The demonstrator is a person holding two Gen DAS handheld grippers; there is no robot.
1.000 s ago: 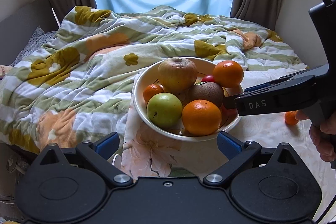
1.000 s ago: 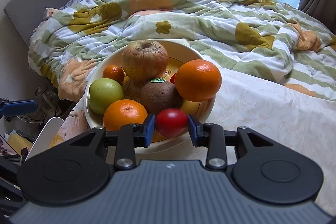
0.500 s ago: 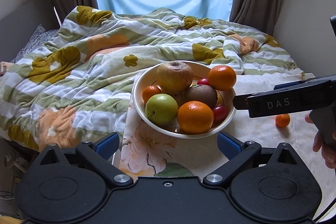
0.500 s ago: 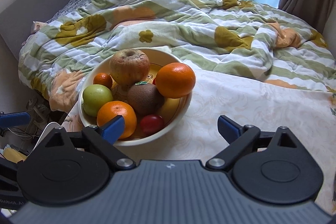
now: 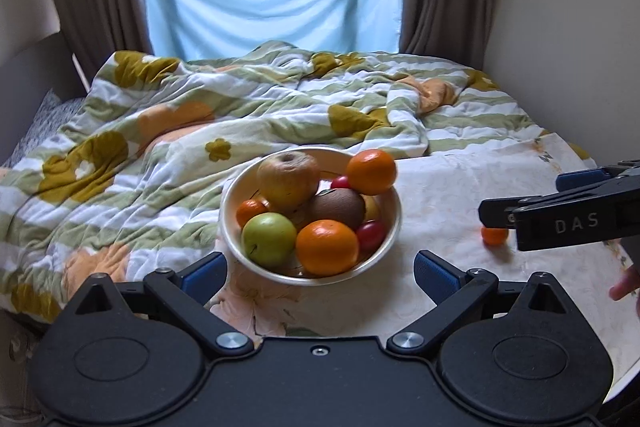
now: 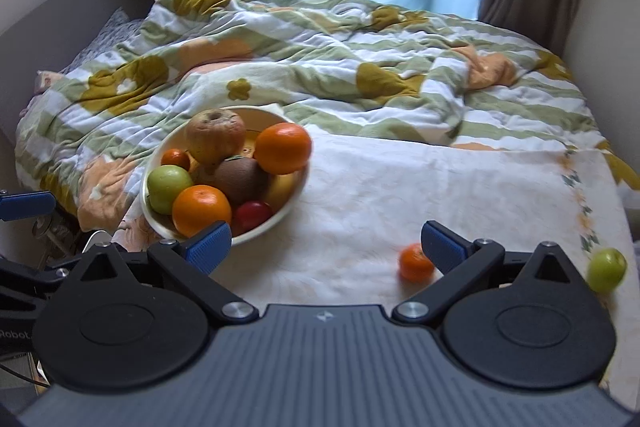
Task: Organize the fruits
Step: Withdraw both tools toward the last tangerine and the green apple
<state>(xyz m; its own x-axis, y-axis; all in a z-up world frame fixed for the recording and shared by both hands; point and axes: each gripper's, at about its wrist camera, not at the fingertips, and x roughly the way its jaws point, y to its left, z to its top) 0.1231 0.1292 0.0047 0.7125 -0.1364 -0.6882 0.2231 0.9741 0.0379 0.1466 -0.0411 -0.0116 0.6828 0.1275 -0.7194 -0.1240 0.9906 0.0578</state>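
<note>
The right gripper [image 6: 324, 245], having released the small red fruit [image 6: 253, 215] into the cream ceramic bowl [image 6: 276, 217], has drawn back, jaws wide and empty. The left gripper [image 5: 320, 269] hangs wide too. Right of the bowl, a small orange mandarin [image 6: 415, 262] and a green apple [image 6: 606, 269] await collection.

Right gripper [image 6: 326, 247] off the red fruit [image 6: 253, 215], fingers wide, withdrawn from bowl [image 6: 276, 217].
</note>
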